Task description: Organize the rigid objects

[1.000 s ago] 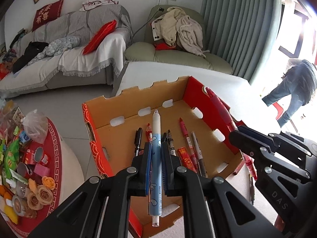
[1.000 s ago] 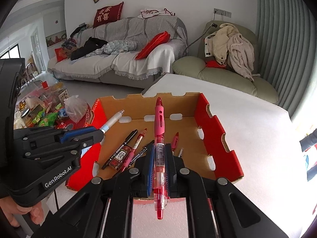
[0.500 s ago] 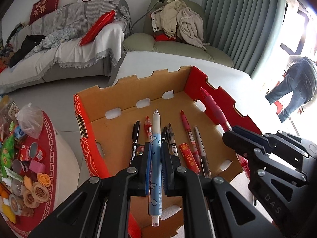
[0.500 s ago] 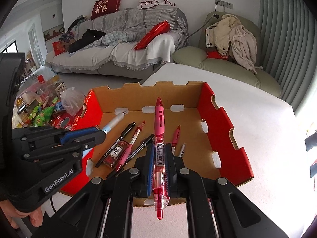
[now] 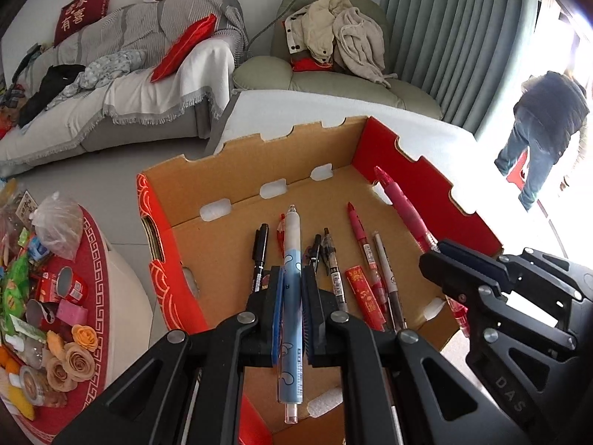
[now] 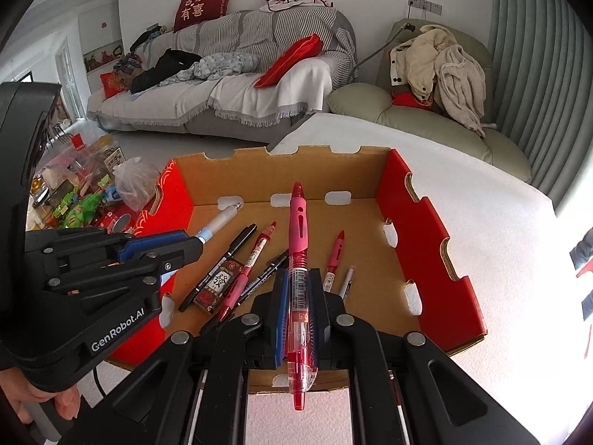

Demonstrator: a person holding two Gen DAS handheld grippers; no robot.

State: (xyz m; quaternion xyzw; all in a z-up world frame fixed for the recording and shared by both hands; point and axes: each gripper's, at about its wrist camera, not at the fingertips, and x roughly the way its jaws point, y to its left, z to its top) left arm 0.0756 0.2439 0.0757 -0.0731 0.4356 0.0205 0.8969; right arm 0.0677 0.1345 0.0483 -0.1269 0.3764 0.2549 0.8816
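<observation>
L gripper point(image 5: 292, 293) is clamped on a blue pen point(image 5: 291, 296), tip fwd, held over the cardboard box point(image 5: 259, 148). R gripper point(image 6: 298, 289) is clamped on a red pen point(image 6: 300, 278), also over the box. On the box floor lie several loose pens, incl. a black marker point(image 5: 258, 257) w/ a small red packet point(image 5: 363, 298) among them. Box sits on the white counter point(image 6: 481, 200).

Bright daylight, overexposed right, fisheye-warped edges.
</observation>
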